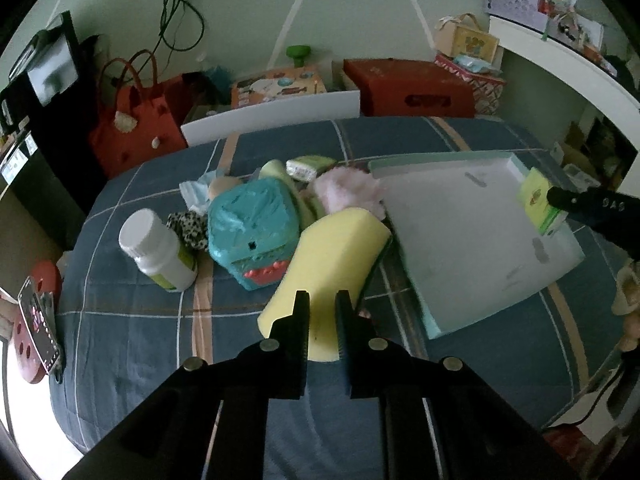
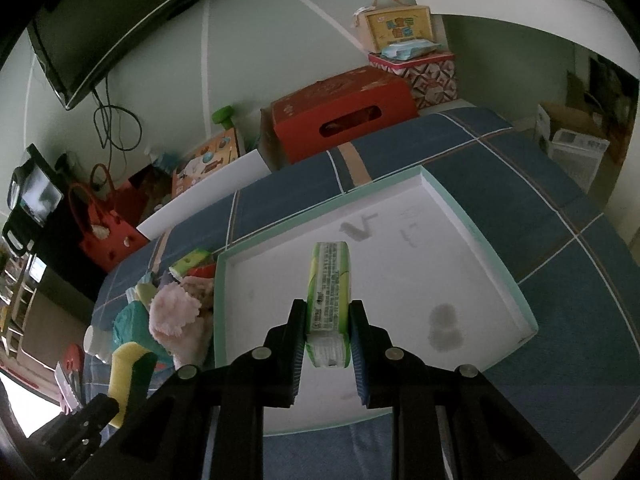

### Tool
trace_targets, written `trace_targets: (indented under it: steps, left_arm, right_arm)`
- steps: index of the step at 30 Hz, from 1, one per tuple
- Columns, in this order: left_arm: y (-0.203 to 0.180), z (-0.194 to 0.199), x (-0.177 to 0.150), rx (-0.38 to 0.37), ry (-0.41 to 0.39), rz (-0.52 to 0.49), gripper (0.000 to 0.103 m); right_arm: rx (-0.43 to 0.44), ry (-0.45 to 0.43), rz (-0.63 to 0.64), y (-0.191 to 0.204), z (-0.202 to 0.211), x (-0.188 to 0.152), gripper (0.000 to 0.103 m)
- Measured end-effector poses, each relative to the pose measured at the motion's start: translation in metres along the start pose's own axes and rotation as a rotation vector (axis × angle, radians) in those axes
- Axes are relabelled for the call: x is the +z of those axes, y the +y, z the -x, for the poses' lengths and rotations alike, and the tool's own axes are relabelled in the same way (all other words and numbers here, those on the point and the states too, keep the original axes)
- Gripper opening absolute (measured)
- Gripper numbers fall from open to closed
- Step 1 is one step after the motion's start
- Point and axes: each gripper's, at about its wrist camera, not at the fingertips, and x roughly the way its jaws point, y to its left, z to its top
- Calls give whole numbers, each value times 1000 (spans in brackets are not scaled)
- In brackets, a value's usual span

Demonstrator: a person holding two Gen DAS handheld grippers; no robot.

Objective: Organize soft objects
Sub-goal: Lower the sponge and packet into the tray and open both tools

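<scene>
My left gripper point(image 1: 323, 300) is shut on the near end of a yellow sponge point(image 1: 332, 256), which hangs lifted above the blue checked bed cover. The same sponge point(image 2: 125, 376) shows at the lower left of the right wrist view. My right gripper point(image 2: 326, 320) is shut on a green tissue pack point(image 2: 330, 280) and holds it over the white tray point(image 2: 400, 264) with a teal rim. From the left wrist view the tray point(image 1: 460, 216) lies to the right, with the tissue pack point(image 1: 538, 200) at its far right edge. A pile holds a teal toy point(image 1: 252, 228), a pink fluffy cloth point(image 1: 348, 192) and another green pack point(image 1: 308, 166).
A white pill bottle point(image 1: 158, 250) lies left of the pile beside a spotted cloth point(image 1: 188, 226). Red box point(image 1: 408, 88), red bag point(image 1: 136, 120) and toy boxes line the wall beyond the bed. A phone point(image 1: 40, 328) rests at the left edge.
</scene>
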Motion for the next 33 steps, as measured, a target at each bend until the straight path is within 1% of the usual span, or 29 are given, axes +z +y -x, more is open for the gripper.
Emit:
trace_targets:
  steps: [4,8,10,12,16,18,21,24,26,27,28,29,30,31,33]
  left_arm:
    - [-14,7,17,-21,-29,-22,13]
    - [-42,9,42,-71,-68,-69,13]
    - [-59,5,54,-98,-74,-87,13]
    - [-75,0,66,-125,-85,-101,13]
    - [-102,-17,85,-153,-82,-124,13]
    - [-114,-29,93,-152,-79,-137,13]
    - [-127,-50,101,-130,-59,-141,13]
    - [-132,-66,108,-109,-52,-127,14]
    - [-132,-72,112,-104,-50,-112,15]
    - [-131,-74,113,-106,-44,-103,15]
    - [-130,-74,113,-109,-39,-91,16]
    - [-128,-74,113,-113,-36,-77,19]
    - [-127,-75,113,-112,-33,-69,27]
    - [-124,-75,113,-111,-28,-57,32]
    - [-114,-74,112,-112,-17,-15,52]
  right_arm:
    - [-2,5,-11,-3,-1,1,22]
    - [-26,34,-24,-9,-10,2,22]
    - [-59,41,-28,-15,-14,3,22]
    - [-74,37,-36,-19,-14,5,22]
    - [-101,25,-50,-29,-15,9,23]
    - [-108,26,-64,-33,-18,11,23]
    - [-111,30,-86,-41,-22,14,23]
    - [-125,10,-96,-47,-22,18,26]
    - [-142,-8,-102,-49,-20,20,26]
    - [-147,-11,-102,-50,-20,21,27]
    - [-153,-17,-105,-51,-19,21,34]
    - [-158,-20,-111,-53,-18,22,39]
    - [-162,-22,-115,-54,-17,22,50]
    - [-167,-24,-119,-55,-17,23,54]
    - [-166,-17,-115,-55,-16,23,58]
